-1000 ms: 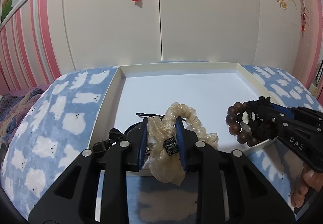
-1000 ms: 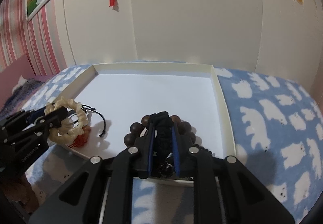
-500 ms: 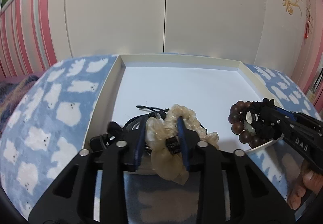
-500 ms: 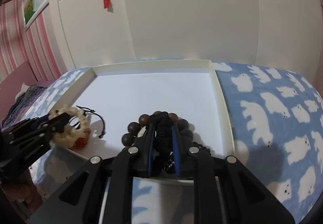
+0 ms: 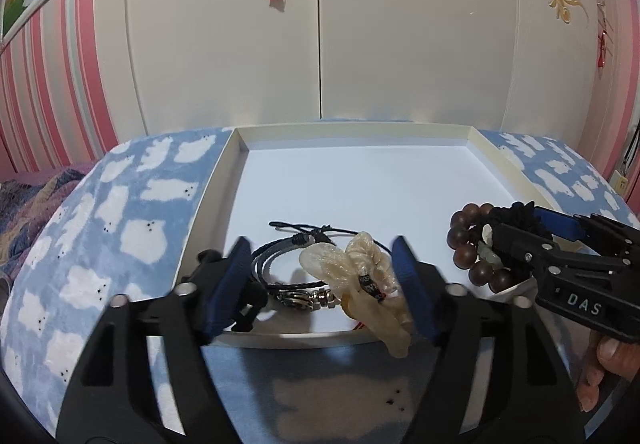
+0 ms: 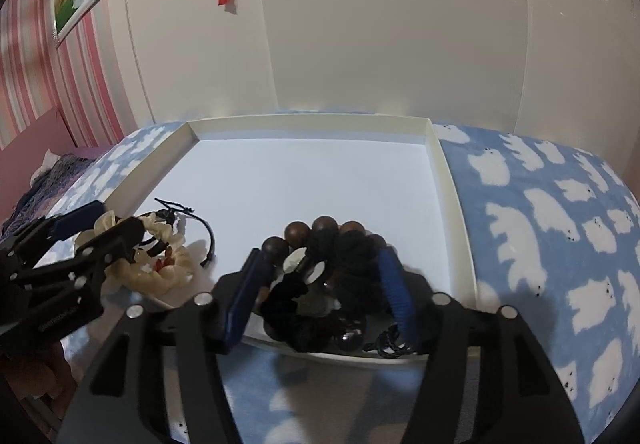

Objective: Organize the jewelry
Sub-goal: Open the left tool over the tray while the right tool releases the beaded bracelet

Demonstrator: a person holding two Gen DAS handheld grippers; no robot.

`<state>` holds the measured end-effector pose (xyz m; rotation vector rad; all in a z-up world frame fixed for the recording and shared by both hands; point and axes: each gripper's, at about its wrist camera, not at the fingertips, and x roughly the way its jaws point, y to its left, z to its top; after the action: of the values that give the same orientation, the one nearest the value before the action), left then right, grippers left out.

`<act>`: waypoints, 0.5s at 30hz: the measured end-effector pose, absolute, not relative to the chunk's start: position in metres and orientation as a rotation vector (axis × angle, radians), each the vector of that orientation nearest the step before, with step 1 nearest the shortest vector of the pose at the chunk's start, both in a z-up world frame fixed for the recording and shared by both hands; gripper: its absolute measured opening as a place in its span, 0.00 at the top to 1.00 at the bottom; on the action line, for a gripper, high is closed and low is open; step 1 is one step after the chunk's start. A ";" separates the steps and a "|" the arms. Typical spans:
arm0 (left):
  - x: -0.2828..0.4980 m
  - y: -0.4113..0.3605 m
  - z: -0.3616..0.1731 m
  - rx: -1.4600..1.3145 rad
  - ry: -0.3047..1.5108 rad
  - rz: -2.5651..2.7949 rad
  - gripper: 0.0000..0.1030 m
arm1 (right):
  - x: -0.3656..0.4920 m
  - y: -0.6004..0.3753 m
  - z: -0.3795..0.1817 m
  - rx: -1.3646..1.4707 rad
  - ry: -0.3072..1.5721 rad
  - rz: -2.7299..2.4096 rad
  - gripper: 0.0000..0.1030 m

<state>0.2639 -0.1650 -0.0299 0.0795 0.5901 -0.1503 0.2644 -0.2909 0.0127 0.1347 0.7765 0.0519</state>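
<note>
The cream scrunchie lies between the spread blue pads of the left gripper, close against the right-hand pad, its loose end draped over the near rim of the white tray. Beside it, toward the left pad, rests a black cord bracelet with a metal clasp. The left jaws are opening — neither pad presses on the fabric.

The brown bead bracelet, tangled with a black scrunchie and some pale stones, sits between the pads of the right gripper at the tray's near edge. These jaws are opening too, and the blurred pads stand off from the pile on both sides.

Beyond both tools the tray floor is bare white — it rests on a blue blanket printed with white bears. Behind that stands a white wardrobe, and to its left a pink-striped wall.
</note>
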 end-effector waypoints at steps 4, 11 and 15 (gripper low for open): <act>0.263 -0.158 -0.028 0.051 0.581 -0.123 0.10 | 0.263 -0.293 0.014 0.146 0.768 0.052 0.39; 0.265 -0.141 -0.029 -0.030 0.594 -0.133 0.09 | 0.261 -0.294 0.015 0.142 0.756 0.033 0.36; 0.264 -0.140 -0.029 -0.047 0.582 -0.162 0.08 | 0.258 -0.294 0.016 0.138 0.742 0.017 0.34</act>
<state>0.2638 -0.1395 -0.0287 -0.0471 0.5824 -0.1619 0.2581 -0.2940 0.0162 0.1377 0.7417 0.0172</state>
